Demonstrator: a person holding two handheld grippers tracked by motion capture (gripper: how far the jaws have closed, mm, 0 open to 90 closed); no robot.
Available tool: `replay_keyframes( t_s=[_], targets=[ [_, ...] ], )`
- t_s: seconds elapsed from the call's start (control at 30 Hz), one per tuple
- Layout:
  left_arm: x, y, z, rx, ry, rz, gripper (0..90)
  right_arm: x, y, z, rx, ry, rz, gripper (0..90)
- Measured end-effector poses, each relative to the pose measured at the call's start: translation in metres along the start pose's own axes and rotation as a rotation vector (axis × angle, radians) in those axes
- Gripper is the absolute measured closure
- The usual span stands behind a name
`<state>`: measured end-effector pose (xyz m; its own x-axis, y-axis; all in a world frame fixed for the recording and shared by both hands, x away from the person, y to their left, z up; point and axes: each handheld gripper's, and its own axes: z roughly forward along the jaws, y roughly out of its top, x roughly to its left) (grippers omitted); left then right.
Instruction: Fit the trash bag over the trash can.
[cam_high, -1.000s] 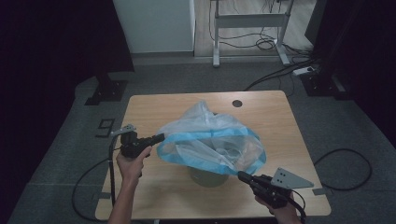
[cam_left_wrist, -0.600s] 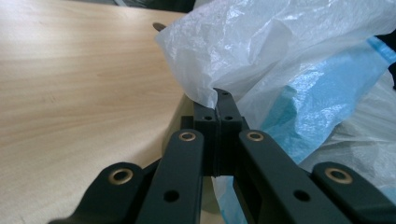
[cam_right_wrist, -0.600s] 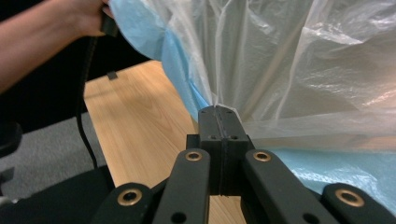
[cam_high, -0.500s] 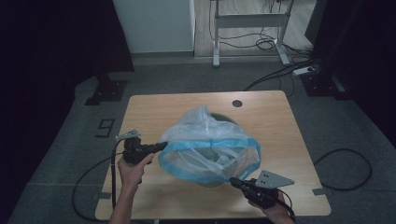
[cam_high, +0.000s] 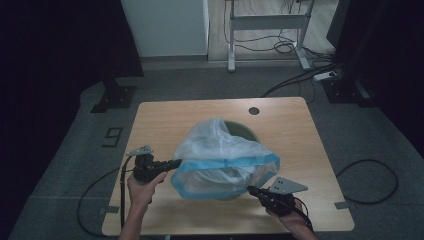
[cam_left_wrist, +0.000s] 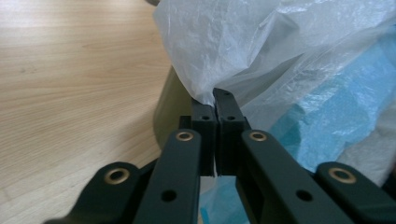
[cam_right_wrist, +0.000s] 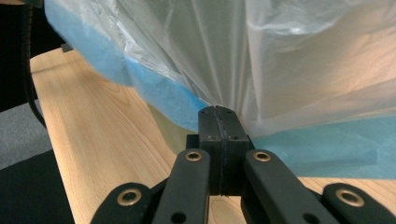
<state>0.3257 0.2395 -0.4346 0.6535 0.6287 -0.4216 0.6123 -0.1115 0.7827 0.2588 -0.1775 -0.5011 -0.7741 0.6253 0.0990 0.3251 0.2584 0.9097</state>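
A person stands at the wooden table (cam_high: 165, 117) with a claw in each hand, and both claws have hold of the same clear plastic bag (cam_high: 220, 150) with a blue band along its rim. The bag is draped over a dull green bin (cam_high: 243, 131) that stands near the middle of the table, and most of the bin is hidden under the film.

The left gripper (cam_high: 176, 163) pinches the bag's rim on the left side of the bin. Its jaws have just been easing apart a little, yet in the left gripper view the left gripper (cam_left_wrist: 214, 108) shows only a thin slit between its pads, and a pucker of white film is caught at the tips, with the green bin wall just behind.

The right gripper (cam_high: 251, 189) sits lower, near the front edge of the table, at the bag's front right corner. In the right gripper view the right gripper (cam_right_wrist: 218, 116) has its jaws pressed tight together, and the film gathers into folds that run right into the seam between them, the blue band stretched out to either side.
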Motion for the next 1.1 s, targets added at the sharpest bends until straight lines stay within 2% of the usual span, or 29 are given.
replay_keyframes(
  t_s=[0.07,0.17,0.23,0.37,0.53,0.67,0.77,0.93,1.0,1.1],
  targets=[
    [-0.005,0.001,-0.005,-0.032,0.013,0.019,72.9,0.001,-0.001,-0.002,-0.013,0.002,0.008,88.6],
    [-0.014,0.001,-0.014,-0.082,0.018,0.064,58.9,0.003,0.001,-0.009,-0.044,0.008,0.012,84.1],
    [-0.02,0.001,-0.021,-0.113,0.036,0.101,48.1,0.006,0.003,-0.014,-0.06,0.008,0.015,82.4],
    [-0.031,0.001,-0.032,-0.154,0.044,0.163,32.2,0.008,0.009,-0.021,-0.083,0.014,0.019,81.1],
    [-0.041,0.002,-0.038,-0.176,0.053,0.21,27.3,0.012,0.016,-0.026,-0.104,0.012,0.015,80.7],
    [-0.047,0.006,-0.038,-0.19,0.087,0.24,25.9,0.013,0.019,-0.027,-0.106,0.011,0.009,80.4],
    [-0.046,0.009,-0.04,-0.213,0.114,0.238,25.3,0.013,0.02,-0.028,-0.106,0.008,0.01,80.4],
    [-0.039,0.008,-0.047,-0.255,0.168,0.2,20.9,0.009,0.019,-0.031,-0.109,0.0,0.024,80.4],
    [-0.038,0.007,-0.048,-0.258,0.163,0.2,21.2,0.008,0.018,-0.031,-0.111,-0.001,0.029,80.4],
    [-0.04,0.01,-0.043,-0.241,0.145,0.228,21.7,0.008,0.018,-0.032,-0.11,-0.002,0.029,80.4]
  ],
)
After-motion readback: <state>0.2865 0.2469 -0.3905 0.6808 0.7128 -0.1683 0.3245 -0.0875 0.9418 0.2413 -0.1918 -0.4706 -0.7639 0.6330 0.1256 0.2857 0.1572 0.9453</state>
